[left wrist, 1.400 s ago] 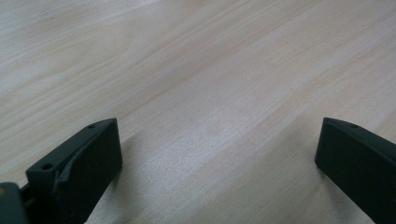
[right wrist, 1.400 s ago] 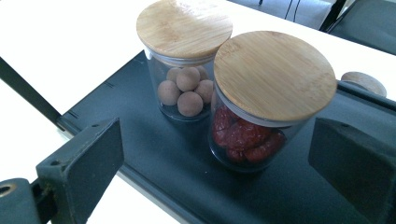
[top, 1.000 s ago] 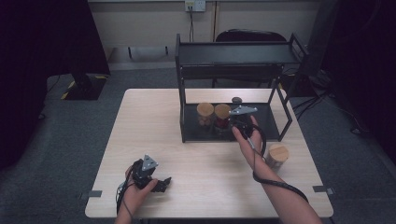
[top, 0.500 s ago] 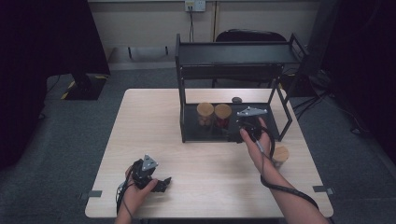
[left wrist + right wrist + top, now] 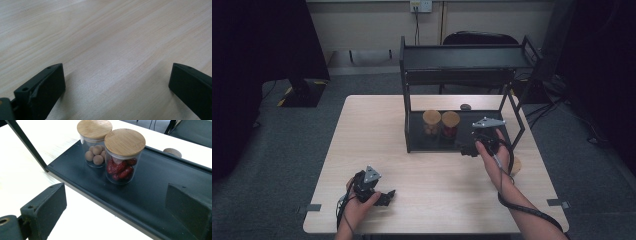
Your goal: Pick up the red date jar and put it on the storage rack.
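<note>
We can read no text, label, brand, number or sign on anything here, neither on the jars nor on the shelf.

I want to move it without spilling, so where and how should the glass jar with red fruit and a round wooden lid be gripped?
Grip the glass jar with red fruit and a round wooden lid on its straight glass wall below the lid, probably from the shelf's open front. It stands upright, and the glass jar of brown balls sits close on one side.

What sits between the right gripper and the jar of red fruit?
Nothing: in the right gripper view, bare black shelf tray runs from the open right gripper to the jar of red fruit.
</note>
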Demonstrator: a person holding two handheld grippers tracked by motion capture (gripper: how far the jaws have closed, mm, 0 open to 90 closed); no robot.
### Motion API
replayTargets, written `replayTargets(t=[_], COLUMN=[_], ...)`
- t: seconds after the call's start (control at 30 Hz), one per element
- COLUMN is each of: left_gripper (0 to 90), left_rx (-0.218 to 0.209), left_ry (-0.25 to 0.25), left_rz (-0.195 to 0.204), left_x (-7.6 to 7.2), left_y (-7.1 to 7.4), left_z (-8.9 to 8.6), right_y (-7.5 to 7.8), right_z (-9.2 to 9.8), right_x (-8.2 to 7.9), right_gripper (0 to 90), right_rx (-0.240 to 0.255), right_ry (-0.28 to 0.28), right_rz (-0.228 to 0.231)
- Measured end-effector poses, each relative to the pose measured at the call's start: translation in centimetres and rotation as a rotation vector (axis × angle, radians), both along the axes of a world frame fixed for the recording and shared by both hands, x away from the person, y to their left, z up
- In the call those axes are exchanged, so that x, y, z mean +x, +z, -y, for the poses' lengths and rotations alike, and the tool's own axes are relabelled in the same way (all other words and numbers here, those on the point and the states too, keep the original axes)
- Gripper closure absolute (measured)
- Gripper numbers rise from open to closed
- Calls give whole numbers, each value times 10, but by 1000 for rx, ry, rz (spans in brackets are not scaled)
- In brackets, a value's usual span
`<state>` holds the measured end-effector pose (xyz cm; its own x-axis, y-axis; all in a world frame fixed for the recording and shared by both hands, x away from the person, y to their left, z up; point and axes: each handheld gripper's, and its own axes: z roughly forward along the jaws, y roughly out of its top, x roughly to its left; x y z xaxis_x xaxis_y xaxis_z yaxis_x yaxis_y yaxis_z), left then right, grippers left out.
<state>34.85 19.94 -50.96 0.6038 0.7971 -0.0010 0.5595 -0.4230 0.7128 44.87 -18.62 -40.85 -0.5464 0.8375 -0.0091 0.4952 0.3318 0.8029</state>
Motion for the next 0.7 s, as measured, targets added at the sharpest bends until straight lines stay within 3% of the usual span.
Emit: replayTargets(t=[0.7], left_gripper=[2], left_rx=[0], left_ry=[0], left_rz=[0], left_x=[0], left_y=[0], left_z=[0], right_y=[-2], right_z=[23], right_x=[-26], right_gripper=[32], right_rx=[-19], right_ry=[14], right_rz=[-4])
